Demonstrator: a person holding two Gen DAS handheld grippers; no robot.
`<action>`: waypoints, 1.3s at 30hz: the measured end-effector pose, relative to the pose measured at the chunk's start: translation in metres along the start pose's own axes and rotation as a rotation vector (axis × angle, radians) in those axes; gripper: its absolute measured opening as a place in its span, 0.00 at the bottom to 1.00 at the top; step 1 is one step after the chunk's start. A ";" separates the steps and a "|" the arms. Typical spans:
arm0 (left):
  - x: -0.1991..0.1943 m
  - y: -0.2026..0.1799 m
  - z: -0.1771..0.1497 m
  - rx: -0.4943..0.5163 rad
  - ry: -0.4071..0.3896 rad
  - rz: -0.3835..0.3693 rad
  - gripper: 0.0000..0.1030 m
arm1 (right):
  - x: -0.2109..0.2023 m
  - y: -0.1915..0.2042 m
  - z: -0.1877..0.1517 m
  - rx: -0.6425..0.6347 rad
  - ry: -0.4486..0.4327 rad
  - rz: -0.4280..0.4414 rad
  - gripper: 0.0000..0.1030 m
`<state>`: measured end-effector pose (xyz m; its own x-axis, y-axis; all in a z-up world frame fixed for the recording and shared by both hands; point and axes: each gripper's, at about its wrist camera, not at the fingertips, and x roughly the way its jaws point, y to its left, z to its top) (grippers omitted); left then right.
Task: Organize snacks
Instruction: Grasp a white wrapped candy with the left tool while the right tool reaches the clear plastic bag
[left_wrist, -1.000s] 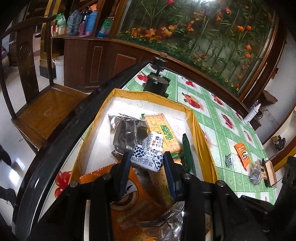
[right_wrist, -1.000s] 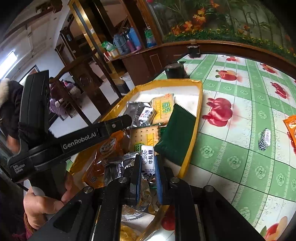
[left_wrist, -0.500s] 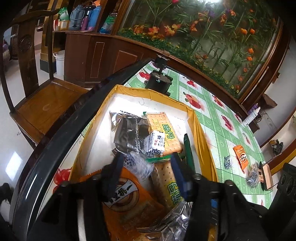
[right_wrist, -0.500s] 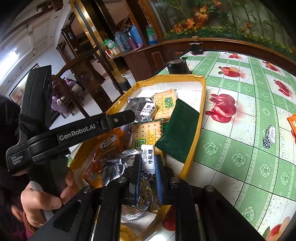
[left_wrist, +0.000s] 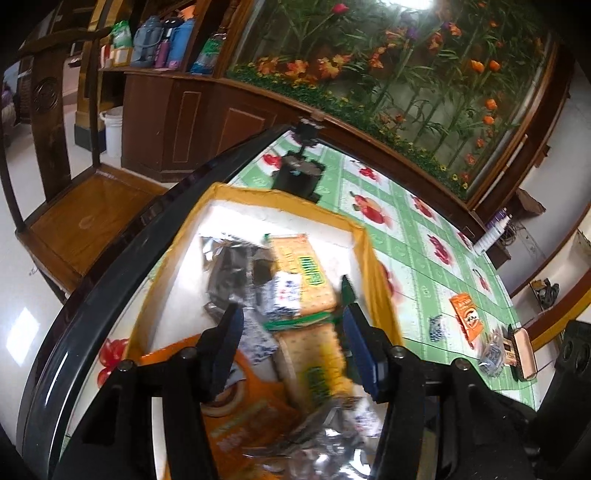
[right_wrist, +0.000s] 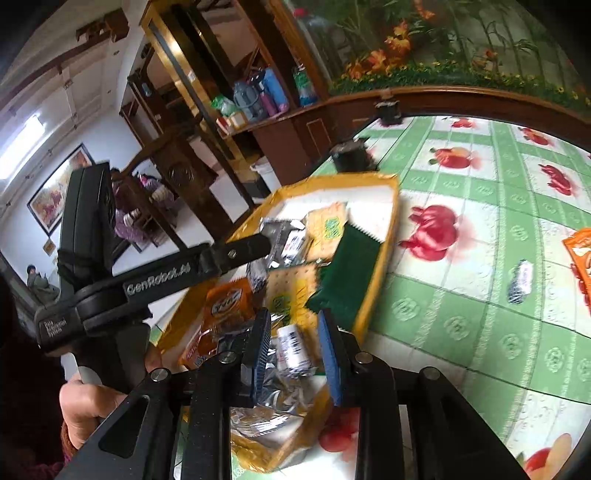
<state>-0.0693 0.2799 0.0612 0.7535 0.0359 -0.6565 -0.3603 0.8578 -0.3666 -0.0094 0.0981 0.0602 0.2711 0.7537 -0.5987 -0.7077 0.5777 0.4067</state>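
Late stage of sorting: the yellow-rimmed box (left_wrist: 364, 236) already holds most snacks, among them cracker packs, foil pouches and an orange packet (right_wrist: 229, 306); the left gripper (left_wrist: 291, 328) stands about half open and empty over the pile; the right gripper (right_wrist: 291, 341), its jaws just having opened, no longer presses the small white candy (right_wrist: 293, 349) lying between them in the box; a few wrapped snacks (left_wrist: 466, 314) remain on the green tablecloth (right_wrist: 480, 325), well apart from the box.

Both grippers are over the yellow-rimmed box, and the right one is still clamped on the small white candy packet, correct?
Not quite. The right gripper has just been opening: in the right wrist view the small white candy packet lies loose between its parted jaws. Both grippers are over the yellow-rimmed box.
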 end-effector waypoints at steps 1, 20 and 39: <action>-0.001 -0.005 0.001 0.009 -0.001 -0.005 0.54 | -0.004 -0.003 0.001 0.006 -0.007 -0.002 0.28; 0.021 -0.148 -0.022 0.264 0.090 -0.158 0.55 | -0.146 -0.214 -0.002 0.411 -0.242 -0.352 0.35; 0.100 -0.190 -0.042 0.237 0.216 -0.175 0.65 | -0.135 -0.235 -0.003 0.424 -0.172 -0.343 0.38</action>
<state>0.0512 0.0985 0.0376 0.6495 -0.2097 -0.7309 -0.0794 0.9372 -0.3395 0.1185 -0.1403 0.0429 0.5669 0.5205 -0.6385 -0.2462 0.8467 0.4717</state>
